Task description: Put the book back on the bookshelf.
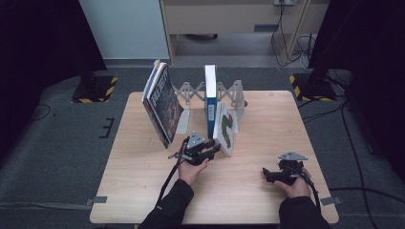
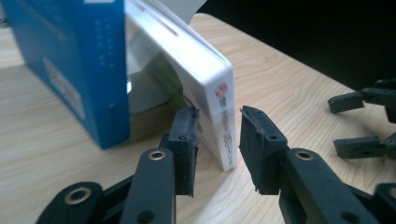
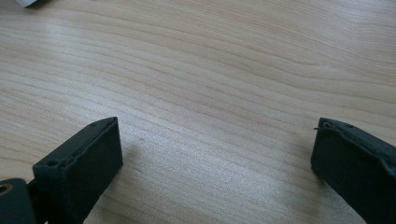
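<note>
Left gripper [image 2: 217, 135] straddles the lower spine corner of the white picture book [image 2: 205, 79]. Jaws spread a little wider than the spine: a gap shows on the right side, while the left pad [image 2: 187, 140] sits at or just against the cover. No firm pinch yet, as far as I can judge.

The white picture book [image 1: 225, 128] stands on the bench [image 1: 143, 191], tilted, its top leaning against the blue book [image 1: 210, 102] just to its left. The blue book stands upright in front of the grey folding book rack [image 1: 228, 93]. A stack of dark-covered books [image 1: 162, 102] leans well to the left of the blue book, with an open stretch of rack between them.

Right gripper [image 1: 270, 175] rests on the bench well right of the blue book; its jaws stand wide apart over bare wood in the right gripper view, gripping nothing.

Step in hand, by my reading: take the leaning white book by its spine.

How to do it well:
- Push the gripper further in before closing, so the pads bear on the covers rather than on the corner alone.
- Close squarely across the thickness; a skewed bite would twist the book.
- Grip low and the book may pivot; hold it against the blue book while closing.
- Lift gently, since the blue book could topple once its neighbour goes.
- Bring the right gripper in to steady the blue book if it rocks.
</note>
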{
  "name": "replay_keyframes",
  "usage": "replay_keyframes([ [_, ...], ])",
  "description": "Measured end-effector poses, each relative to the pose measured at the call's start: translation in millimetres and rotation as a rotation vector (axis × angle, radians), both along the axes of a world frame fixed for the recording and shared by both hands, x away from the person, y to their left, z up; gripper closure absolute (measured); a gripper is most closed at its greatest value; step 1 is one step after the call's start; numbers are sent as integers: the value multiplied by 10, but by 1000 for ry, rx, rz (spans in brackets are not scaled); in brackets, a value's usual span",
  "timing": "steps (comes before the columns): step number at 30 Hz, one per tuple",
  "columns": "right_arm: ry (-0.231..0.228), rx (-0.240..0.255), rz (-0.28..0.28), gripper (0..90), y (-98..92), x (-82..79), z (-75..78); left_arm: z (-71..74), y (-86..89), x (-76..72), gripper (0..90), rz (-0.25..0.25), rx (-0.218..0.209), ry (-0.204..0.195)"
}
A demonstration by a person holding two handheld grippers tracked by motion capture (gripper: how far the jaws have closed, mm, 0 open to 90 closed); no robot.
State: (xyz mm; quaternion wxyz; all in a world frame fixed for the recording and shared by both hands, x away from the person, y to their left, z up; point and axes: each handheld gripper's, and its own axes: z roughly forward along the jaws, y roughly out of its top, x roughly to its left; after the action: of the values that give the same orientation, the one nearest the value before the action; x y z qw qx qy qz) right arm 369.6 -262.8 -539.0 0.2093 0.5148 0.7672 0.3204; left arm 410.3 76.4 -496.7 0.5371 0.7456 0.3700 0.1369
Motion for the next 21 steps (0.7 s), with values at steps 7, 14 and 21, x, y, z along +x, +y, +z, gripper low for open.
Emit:
replay_keyframes([
  [7,0,0,0,23,0,0,0,3,-128,31,646,-8,26,-20],
  [14,0,-1,0,23,0,0,0,38,-272,86,656,-32,43,-37],
  [21,0,-1,0,23,0,0,0,88,-425,174,634,-30,46,-59],
])
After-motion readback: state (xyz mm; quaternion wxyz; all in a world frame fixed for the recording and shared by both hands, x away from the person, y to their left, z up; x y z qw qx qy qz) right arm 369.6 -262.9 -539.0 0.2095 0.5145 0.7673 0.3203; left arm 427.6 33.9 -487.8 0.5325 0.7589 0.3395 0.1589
